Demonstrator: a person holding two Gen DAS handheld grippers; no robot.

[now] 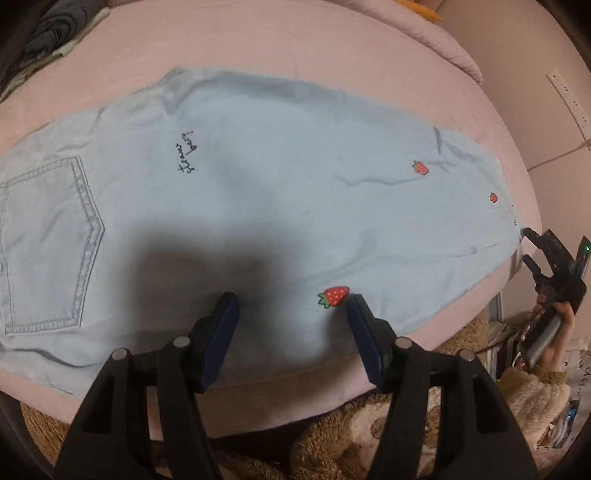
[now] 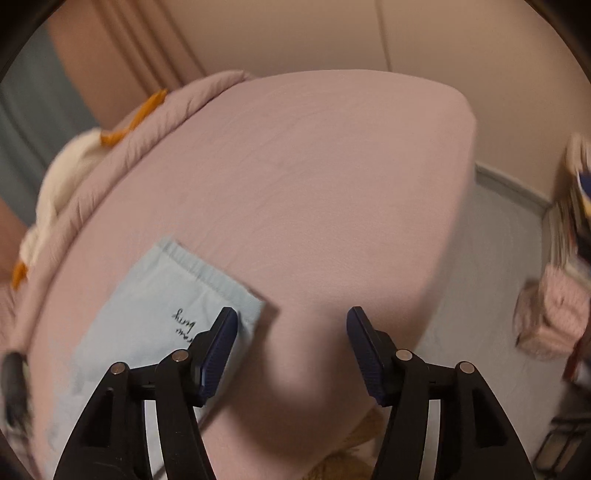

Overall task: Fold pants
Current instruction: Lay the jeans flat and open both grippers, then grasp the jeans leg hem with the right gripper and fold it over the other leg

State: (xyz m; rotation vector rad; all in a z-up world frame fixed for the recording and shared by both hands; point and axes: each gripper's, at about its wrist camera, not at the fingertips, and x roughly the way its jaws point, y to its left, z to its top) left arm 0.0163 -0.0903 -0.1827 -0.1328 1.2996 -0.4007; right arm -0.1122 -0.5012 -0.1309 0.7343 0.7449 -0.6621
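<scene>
Light blue pants (image 1: 258, 184) lie flat along a pink bed (image 1: 295, 44), folded leg over leg. A back pocket (image 1: 48, 240) is at the left, and embroidered strawberries (image 1: 334, 295) run toward the hem at the right. My left gripper (image 1: 291, 299) hovers open over the pants' near edge with nothing between its fingers. My right gripper (image 1: 526, 245), held in a hand (image 1: 554, 343), stands open at the hem's near corner. In the right wrist view the hem (image 2: 192, 269) lies at the lower left. There the right gripper (image 2: 291, 325) is open over bare sheet, its left finger (image 2: 221, 339) above the hem corner.
A rolled pink quilt (image 2: 147, 125) with a white and orange plush (image 2: 70, 177) lines the bed's far side. Dark grey clothing (image 1: 55, 29) lies at the far left corner. A power strip (image 1: 569, 99) hangs on the wall. Grey floor (image 2: 491, 288) and cluttered shelves (image 2: 576, 221) are right of the bed.
</scene>
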